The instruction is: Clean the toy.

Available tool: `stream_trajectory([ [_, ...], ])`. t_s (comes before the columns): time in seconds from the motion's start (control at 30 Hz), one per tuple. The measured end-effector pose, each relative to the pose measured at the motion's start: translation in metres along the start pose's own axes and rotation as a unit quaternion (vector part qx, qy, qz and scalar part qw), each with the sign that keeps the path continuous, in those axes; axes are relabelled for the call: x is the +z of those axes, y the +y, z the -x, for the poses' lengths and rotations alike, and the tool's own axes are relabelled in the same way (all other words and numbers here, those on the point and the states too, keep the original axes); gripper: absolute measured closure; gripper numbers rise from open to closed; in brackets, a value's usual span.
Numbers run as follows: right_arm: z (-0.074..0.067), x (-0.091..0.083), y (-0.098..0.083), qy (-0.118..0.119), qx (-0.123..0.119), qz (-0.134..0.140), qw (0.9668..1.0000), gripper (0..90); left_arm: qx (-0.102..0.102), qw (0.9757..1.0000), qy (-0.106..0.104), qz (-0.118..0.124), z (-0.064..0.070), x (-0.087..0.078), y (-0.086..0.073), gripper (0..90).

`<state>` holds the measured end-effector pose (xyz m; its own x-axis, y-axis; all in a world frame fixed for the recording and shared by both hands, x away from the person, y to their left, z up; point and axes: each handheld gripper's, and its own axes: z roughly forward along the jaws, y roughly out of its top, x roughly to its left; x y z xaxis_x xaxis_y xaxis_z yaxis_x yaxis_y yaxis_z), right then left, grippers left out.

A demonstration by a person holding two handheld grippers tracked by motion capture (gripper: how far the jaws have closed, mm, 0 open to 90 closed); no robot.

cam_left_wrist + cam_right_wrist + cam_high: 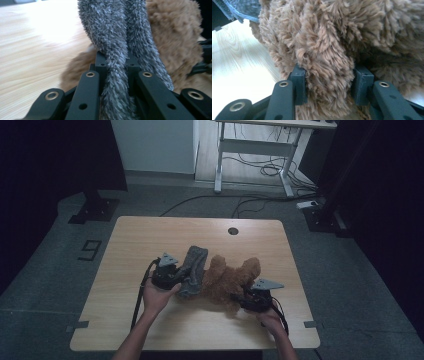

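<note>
Looks soft, light and floppy all round: fuzzy grey fleece cloth [193, 270] pinched tight in left gripper [172, 274] mid-frame, shaggy brown plush toy [227, 279] just right, one fat limb squeezed in right gripper [243, 300], best grabbed by bunched folds.

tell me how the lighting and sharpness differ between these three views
High view: dim and dark at the edges, table evenly lit. Left gripper view: tabletop washed out by glare, grey cloth sharp. Right gripper view: brown plush toy crisp, wood at left overexposed.
</note>
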<state>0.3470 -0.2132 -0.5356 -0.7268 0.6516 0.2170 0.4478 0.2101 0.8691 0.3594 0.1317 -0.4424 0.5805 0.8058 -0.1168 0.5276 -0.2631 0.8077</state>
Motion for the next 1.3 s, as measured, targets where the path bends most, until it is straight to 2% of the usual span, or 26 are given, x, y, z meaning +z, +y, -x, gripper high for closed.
stream_trajectory([
  [0.03, 0.000, 0.000, 0.000, 0.000, 0.001, 0.000, 1.0000, 55.0, -0.002, 1.0000, 0.007, 0.000, -0.005, -0.003, -0.003, 78.2],
  [0.13, 0.000, 0.000, 0.000, 0.001, -0.001, 0.000, 1.0000, 54.9, -0.024, 0.9997, 0.004, 0.002, -0.019, -0.008, -0.012, 78.1],
  [0.23, 0.000, 0.000, 0.000, 0.003, -0.002, -0.001, 1.0000, 54.8, -0.034, 0.9994, 0.008, 0.005, -0.026, -0.011, -0.020, 78.1],
  [0.33, 0.000, 0.000, -0.001, 0.003, -0.001, -0.001, 1.0000, 54.7, -0.039, 0.9992, 0.010, 0.006, -0.028, -0.017, -0.025, 78.1],
  [0.5, 0.001, 0.000, -0.001, 0.002, 0.005, 0.000, 1.0000, 54.7, -0.045, 0.9987, -0.008, 0.022, -0.026, -0.027, -0.021, 78.3],
  [0.63, 0.002, 0.000, -0.001, 0.002, 0.009, 0.001, 1.0000, 54.7, -0.037, 0.9985, -0.018, 0.037, -0.016, -0.029, -0.015, 78.3],
  [0.8, 0.002, 0.000, -0.001, 0.002, 0.008, 0.001, 1.0000, 54.6, -0.035, 0.9978, -0.035, 0.043, -0.006, -0.025, -0.008, 78.2],
  [0.93, 0.003, 0.000, -0.001, 0.003, 0.007, 0.000, 1.0000, 54.7, -0.013, 0.9971, -0.051, 0.055, 0.007, -0.026, 0.003, 78.2],
  [1.03, 0.004, 0.000, -0.001, 0.005, 0.010, 0.001, 0.9999, 54.7, -0.001, 0.9952, -0.072, 0.066, 0.017, -0.025, 0.014, 78.2],
  [1.1, 0.004, 0.001, -0.001, 0.006, 0.012, 0.002, 0.9999, 54.7, 0.003, 0.9929, -0.093, 0.073, 0.029, -0.022, 0.023, 78.2],
  [1.17, 0.004, 0.001, -0.001, 0.006, 0.012, 0.002, 0.9999, 54.7, 0.014, 0.9917, -0.103, 0.075, 0.043, -0.016, 0.031, 78.2],
  [1.3, 0.003, 0.000, -0.001, 0.005, 0.010, 0.001, 0.9999, 54.7, 0.039, 0.9894, -0.124, 0.065, 0.077, 0.006, 0.052, 78.2],
])
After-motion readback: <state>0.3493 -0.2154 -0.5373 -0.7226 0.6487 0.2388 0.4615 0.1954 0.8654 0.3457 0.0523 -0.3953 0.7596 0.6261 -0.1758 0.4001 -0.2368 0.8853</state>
